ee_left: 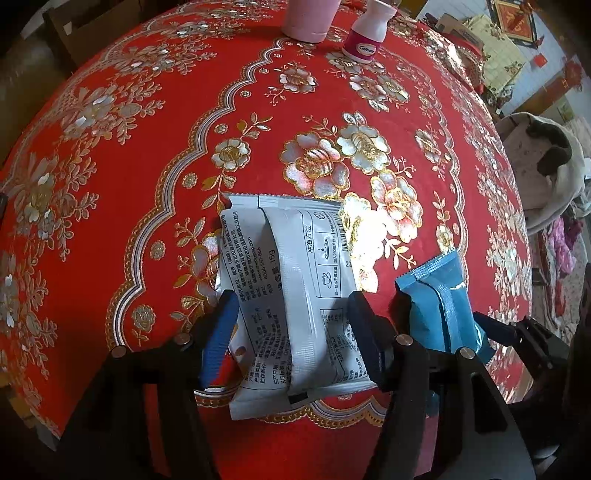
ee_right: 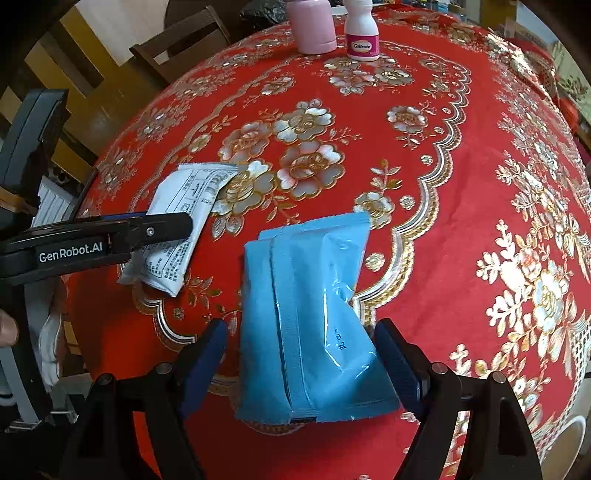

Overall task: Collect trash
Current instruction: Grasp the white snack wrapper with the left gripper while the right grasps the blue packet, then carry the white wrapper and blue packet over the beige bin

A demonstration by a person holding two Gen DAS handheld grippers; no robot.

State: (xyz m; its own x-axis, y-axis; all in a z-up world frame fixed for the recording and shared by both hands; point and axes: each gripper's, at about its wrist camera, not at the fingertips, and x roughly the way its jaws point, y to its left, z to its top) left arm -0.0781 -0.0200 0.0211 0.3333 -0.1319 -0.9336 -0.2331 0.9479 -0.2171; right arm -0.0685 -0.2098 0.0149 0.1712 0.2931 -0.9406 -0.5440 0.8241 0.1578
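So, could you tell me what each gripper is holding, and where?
Left gripper straddles the white packet mid-length; right gripper straddles the blue packet's lower half. Contact unclear.

Two grippers at two packets on a red flowered table.

We see our right gripper (ee_right: 299,354) with its blue pads spread on either side of a blue packet (ee_right: 310,317); whether they touch it we cannot tell. To the left, our left gripper (ee_right: 162,230), marked GenRobot.AI, lies across a white packet (ee_right: 177,225). At the far edge stand a pink cup (ee_right: 312,26) and a white bottle (ee_right: 362,33), close together on the tablecloth (ee_right: 443,221).
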